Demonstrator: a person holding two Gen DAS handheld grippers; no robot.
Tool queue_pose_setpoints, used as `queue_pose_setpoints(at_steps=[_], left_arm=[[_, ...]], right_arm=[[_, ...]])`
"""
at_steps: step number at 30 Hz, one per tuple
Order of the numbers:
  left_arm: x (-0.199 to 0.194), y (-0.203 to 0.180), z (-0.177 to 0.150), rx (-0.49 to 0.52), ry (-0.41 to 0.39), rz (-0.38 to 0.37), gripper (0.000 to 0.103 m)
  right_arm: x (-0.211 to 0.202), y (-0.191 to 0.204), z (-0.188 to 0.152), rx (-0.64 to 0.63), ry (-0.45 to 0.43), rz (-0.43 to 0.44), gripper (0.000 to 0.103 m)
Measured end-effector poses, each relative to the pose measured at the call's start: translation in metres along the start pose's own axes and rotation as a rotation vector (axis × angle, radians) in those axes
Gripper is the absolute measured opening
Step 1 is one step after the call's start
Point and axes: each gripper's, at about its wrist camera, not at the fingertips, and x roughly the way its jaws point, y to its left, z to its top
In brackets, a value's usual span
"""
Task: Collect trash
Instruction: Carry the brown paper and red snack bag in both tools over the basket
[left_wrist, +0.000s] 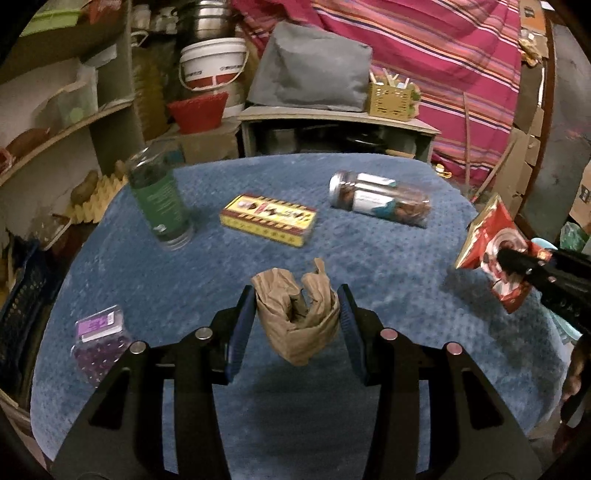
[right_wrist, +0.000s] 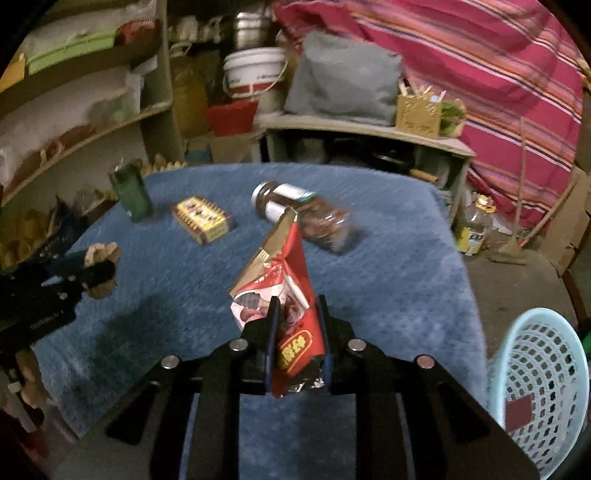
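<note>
Trash is being gathered two pieces at once above a bench (left_wrist: 207, 266) draped in blue cloth. The left gripper (left_wrist: 297, 314) is clamping a crumpled brown paper bag (left_wrist: 299, 321) between its pads, holding it clear of the cloth. The right gripper (right_wrist: 297, 325) is pinching a red snack wrapper (right_wrist: 280, 280) near its torn lower end, so the top is sticking up and forward. A pale blue basket (right_wrist: 543, 391) is sitting off the bench's right edge, apparently the drop point, with a reddish scrap possibly inside it already, though the view there is blurred. Beyond the paper bag on the bench, a green bottle (left_wrist: 160, 199) is standing, a yellow box (left_wrist: 267, 219) and a jar (left_wrist: 380, 203) are lying flat, and a purple packet (left_wrist: 99, 343) is resting left of the bag. Nothing is blocking the way to the basket.
</note>
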Motion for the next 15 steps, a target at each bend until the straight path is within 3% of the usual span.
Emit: queue_pose_setpoints(at_steps=[7, 15], left_arm=[[-0.005, -0.068, 0.016, 0.077, -0.051, -0.044, 0.044], [-0.002, -0.185, 0.027, 0.174, -0.097, -0.187, 0.044]], right_arm=[[-0.049, -0.058, -0.008, 0.081, -0.077, -0.075, 0.020], [-0.105, -0.167, -0.042, 0.203, -0.114, -0.296, 0.020]])
